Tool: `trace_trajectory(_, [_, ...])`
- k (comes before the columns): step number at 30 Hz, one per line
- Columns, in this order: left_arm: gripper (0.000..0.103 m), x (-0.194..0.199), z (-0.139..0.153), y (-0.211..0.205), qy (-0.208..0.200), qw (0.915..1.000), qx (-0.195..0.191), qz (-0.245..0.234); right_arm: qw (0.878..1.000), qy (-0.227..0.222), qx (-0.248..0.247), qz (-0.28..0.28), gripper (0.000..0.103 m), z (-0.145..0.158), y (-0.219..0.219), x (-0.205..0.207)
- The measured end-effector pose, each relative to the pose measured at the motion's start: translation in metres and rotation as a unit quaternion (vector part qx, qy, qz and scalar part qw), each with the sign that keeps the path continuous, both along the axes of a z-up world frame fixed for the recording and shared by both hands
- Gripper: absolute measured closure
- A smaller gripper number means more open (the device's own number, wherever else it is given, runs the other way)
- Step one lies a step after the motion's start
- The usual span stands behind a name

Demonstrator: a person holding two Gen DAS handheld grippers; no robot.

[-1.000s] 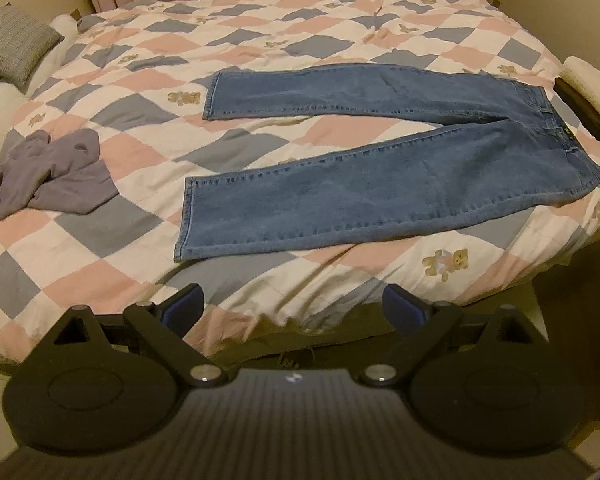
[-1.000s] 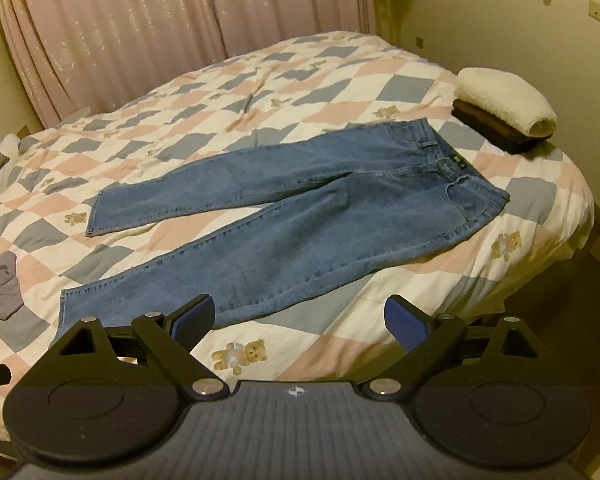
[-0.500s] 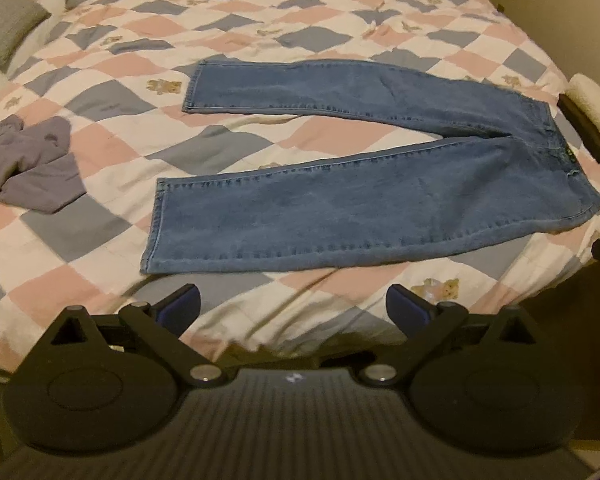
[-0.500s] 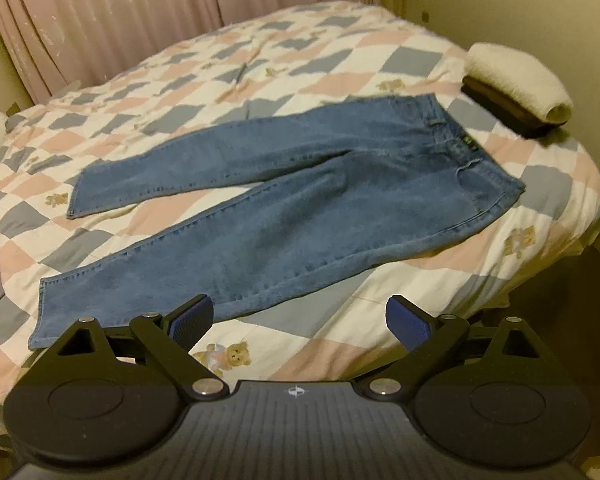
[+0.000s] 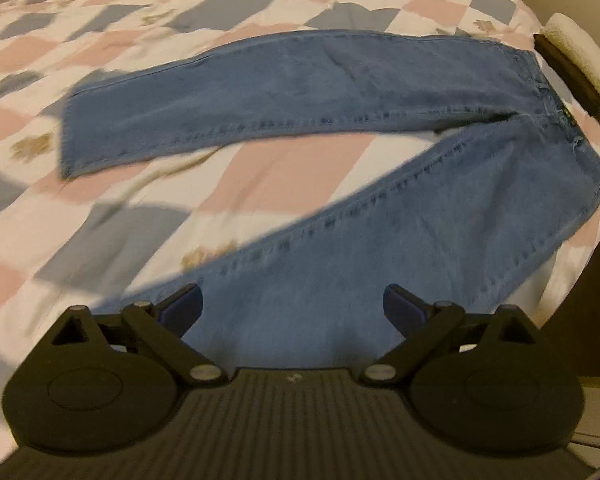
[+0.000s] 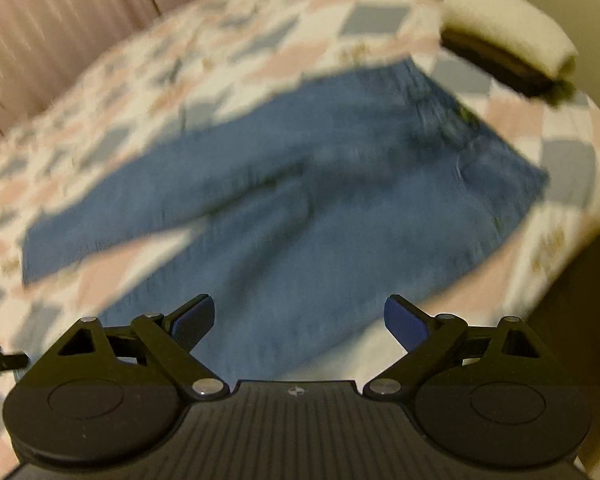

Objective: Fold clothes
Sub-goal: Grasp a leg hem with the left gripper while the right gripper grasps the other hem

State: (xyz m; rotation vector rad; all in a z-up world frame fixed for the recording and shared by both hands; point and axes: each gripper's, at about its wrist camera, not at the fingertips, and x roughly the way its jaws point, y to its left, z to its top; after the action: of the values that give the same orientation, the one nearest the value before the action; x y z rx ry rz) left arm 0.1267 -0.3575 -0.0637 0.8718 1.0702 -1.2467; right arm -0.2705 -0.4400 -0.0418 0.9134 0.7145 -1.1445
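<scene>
Blue jeans flat, legs splayed

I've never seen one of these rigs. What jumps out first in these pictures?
A pair of blue jeans lies spread flat in the middle of the bed, legs splayed apart, on a pink, grey and white checked quilt. At the bottom of each view, a black gripper with blue pads is open over the jeans: the left gripper and the right gripper. A cream roll on something dark sits near the waistband.

No readable text, number or brand can be made out anywhere. A dark patch at the waistband of the jeans is seen, but too blurred to be read.
</scene>
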Motion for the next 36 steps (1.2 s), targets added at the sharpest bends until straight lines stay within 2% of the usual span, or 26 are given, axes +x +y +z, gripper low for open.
trace_trajectory(2, [0.012,0.009,-0.011,-0.025,0.0,0.9999,-0.001,-0.016,1.0,-0.004,-0.015,0.014,0.009,-0.011,-0.02,0.0])
trace_trajectory(4, [0.016,0.02,-0.019,-0.047,0.006,0.9994,-0.002,-0.033,0.999,0.016,0.008,0.038,0.014,-0.029,-0.045,0.004])
trace_trajectory(6, [0.021,0.03,-0.022,-0.069,0.016,0.9982,-0.018,-0.054,0.995,0.019,0.039,0.084,0.029,-0.046,-0.073,0.011])
trace_trajectory(8, [0.026,0.039,-0.027,-0.093,0.013,0.9965,-0.031,-0.076,0.99,0.022,0.041,0.134,0.031,-0.055,-0.104,0.021])
trace_trajectory(9, [0.031,0.045,-0.03,-0.106,0.011,0.9961,-0.034,-0.081,0.986,0.026,0.039,0.161,0.031,-0.059,-0.122,0.029])
trace_trajectory(13, [0.044,0.07,-0.041,-0.161,0.027,0.9944,-0.051,-0.088,0.96,0.036,0.019,0.276,0.031,-0.07,-0.205,0.061])
trace_trajectory(15, [0.053,0.08,-0.049,-0.192,0.019,0.9926,-0.053,-0.108,0.944,0.04,0.011,0.328,0.031,-0.076,-0.249,0.08])
trace_trajectory(18, [0.064,0.09,-0.069,-0.238,-0.016,0.9894,-0.027,-0.141,0.919,0.05,0.016,0.391,0.032,-0.09,-0.296,0.099])
trace_trajectory(23, [0.064,0.108,-0.097,-0.287,-0.032,0.9835,0.002,-0.178,0.874,0.069,0.037,0.479,0.037,-0.119,-0.357,0.123])
trace_trajectory(26, [0.063,0.118,-0.111,-0.304,-0.027,0.9786,0.016,-0.203,0.843,0.08,0.05,0.53,0.037,-0.136,-0.393,0.137])
trace_trajectory(29, [0.063,0.121,-0.124,-0.318,-0.026,0.9702,0.033,-0.239,0.808,0.091,0.063,0.578,0.037,-0.153,-0.43,0.151])
trace_trajectory(32, [0.059,0.129,-0.135,-0.333,-0.025,0.9637,0.047,-0.262,0.793,0.093,0.093,0.595,0.037,-0.168,-0.441,0.148])
trace_trajectory(33, [0.053,0.132,-0.139,-0.338,-0.022,0.9617,0.053,-0.268,0.787,0.094,0.103,0.601,0.037,-0.173,-0.445,0.146])
trace_trajectory(36, [0.041,0.138,-0.155,-0.344,-0.005,0.9529,0.084,-0.291,0.783,0.091,0.115,0.605,0.035,-0.18,-0.452,0.142])
